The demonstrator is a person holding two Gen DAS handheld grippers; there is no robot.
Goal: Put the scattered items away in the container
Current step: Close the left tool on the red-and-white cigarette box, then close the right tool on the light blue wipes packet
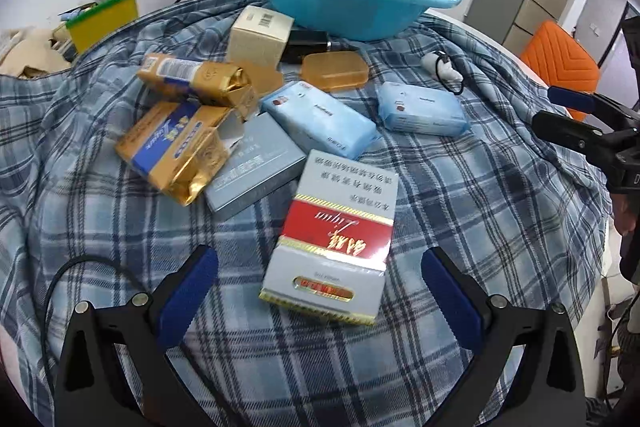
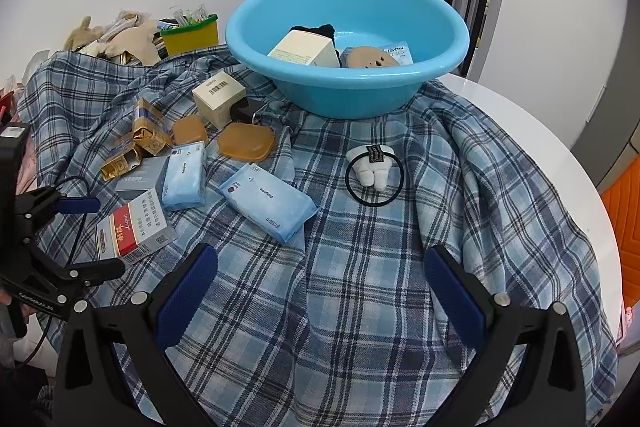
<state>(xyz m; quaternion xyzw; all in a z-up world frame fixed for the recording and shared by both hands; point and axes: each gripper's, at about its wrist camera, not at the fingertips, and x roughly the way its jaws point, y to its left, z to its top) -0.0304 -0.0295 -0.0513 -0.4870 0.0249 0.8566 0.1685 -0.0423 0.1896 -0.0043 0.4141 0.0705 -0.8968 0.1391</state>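
Observation:
A blue basin stands at the far side of the plaid cloth; it holds a cream box, a tan round object and a small packet. My left gripper is open, its fingers on either side of a red and white carton, not touching it. My right gripper is open and empty over bare cloth, short of a blue tissue pack and a white plush with a black hair tie.
Gold packets, a grey box, a second blue tissue pack, two amber soap cases, a cream box and a black item lie scattered on the cloth. A yellow-green bin stands behind at the left.

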